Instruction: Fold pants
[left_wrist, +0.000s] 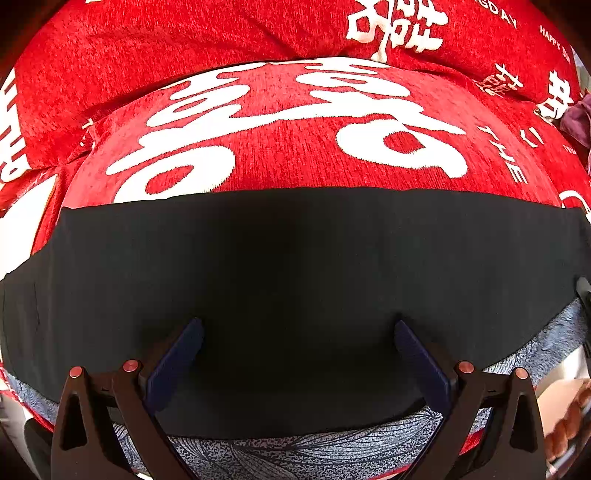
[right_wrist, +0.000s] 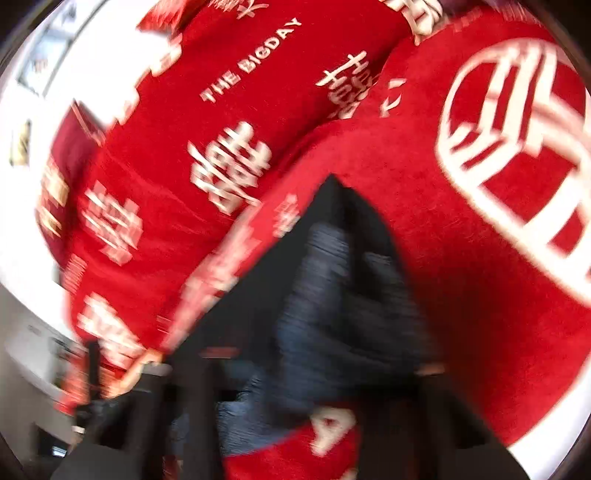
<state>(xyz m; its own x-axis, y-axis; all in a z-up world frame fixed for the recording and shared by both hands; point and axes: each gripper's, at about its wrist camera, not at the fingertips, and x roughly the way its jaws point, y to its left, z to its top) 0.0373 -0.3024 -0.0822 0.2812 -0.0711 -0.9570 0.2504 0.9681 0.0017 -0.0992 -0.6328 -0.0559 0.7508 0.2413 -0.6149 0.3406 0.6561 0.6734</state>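
Left-wrist view: the left gripper (left_wrist: 298, 345) points steeply down over the black pants (left_wrist: 295, 266), its jaws wide apart and holding nothing, the two blue pads (left_wrist: 177, 363) poised at the cloth. The pants lie flat as a broad dark band across the middle and lower frame, on a red blanket (left_wrist: 295, 147) with white lettering; a grey-blue leaf-patterned cloth (left_wrist: 295, 454) shows along the bottom edge. Right-wrist view, heavily blurred: the right gripper (right_wrist: 325, 321) has its jaws drawn nearly together, apparently pinching a raised peak of the pants (right_wrist: 332, 229) at centre frame, though the blur leaves the pad contact itself unclear. Judged step: gathering one end of the pants for a fold. To do it well, the pinch should take every layer at the hem, and the lift should travel low and straight so that the far edge stays square. The upper edge of the pants runs clean across the left-wrist view, with open blanket above it for laying the fold; a white strip borders the upper left of the right-wrist view
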